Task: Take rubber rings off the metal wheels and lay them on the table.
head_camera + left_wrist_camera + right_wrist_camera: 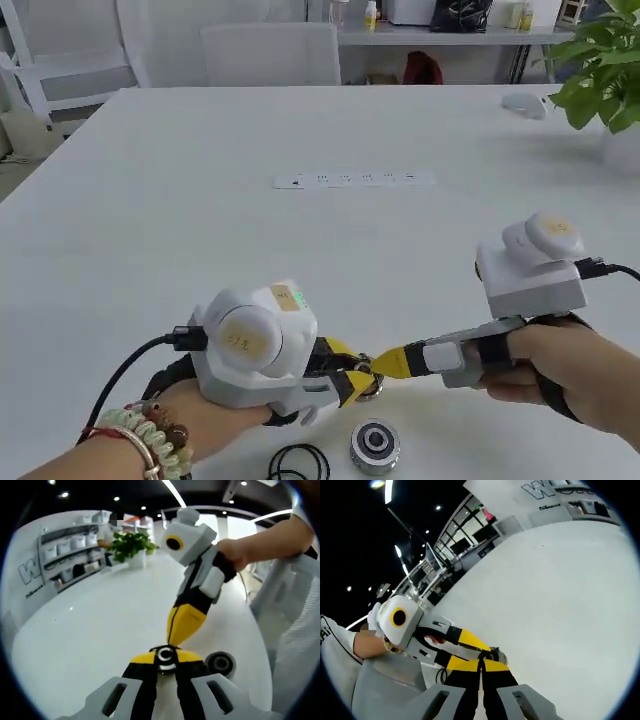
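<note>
Head view: high up, looks forward and down over white table [300,120]; left gripper [360,378] and right gripper [387,363] close, near bottom edge. Left gripper view: low, right behind own jaws, looks along table toward plant [131,547]. Right gripper view: rolled sideways, right behind own jaws, looks back toward person. All three share metal wheel [165,656] where tips meet.

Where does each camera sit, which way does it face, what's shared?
Head view: on the headset, looking down at the table; left hand, right hand show; left gripper shut on a metal wheel, right gripper at its rim.
Left gripper view: along its own jaws, toward the right gripper and right hand.
Right gripper view: along its own jaws, toward the left gripper.
Shared: all see the metal wheel.
</note>
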A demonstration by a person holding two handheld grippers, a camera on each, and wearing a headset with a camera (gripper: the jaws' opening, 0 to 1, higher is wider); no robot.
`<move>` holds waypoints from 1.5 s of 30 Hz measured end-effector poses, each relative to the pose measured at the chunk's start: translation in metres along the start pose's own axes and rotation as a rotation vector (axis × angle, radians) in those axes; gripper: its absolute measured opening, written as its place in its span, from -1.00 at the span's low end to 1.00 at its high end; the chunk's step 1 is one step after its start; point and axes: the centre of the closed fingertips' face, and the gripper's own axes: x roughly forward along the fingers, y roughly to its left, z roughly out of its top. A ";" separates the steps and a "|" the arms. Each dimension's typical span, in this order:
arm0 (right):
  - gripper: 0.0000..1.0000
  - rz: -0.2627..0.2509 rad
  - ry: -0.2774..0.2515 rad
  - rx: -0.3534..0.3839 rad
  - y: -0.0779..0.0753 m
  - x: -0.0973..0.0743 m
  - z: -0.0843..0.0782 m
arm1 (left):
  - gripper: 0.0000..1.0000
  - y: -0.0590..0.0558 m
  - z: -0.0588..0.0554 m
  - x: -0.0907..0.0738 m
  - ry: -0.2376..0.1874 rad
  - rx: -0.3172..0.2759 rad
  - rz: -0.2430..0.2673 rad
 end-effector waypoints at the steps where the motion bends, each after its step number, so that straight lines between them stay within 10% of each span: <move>1: -1.00 0.015 -0.001 0.006 0.001 -0.001 0.000 | -0.72 0.000 0.000 0.000 0.000 0.002 -0.002; 13: -1.00 0.060 -0.026 0.021 0.009 -0.006 0.004 | -0.72 0.000 0.000 -0.001 -0.003 0.006 -0.013; 24: -1.00 -0.021 -0.027 0.042 0.000 -0.008 0.002 | -0.72 0.000 0.001 -0.002 0.025 0.024 -0.009; 45: -1.00 -0.098 -0.113 0.071 -0.015 -0.023 0.020 | -0.24 0.020 0.034 -0.035 -0.083 -0.012 0.002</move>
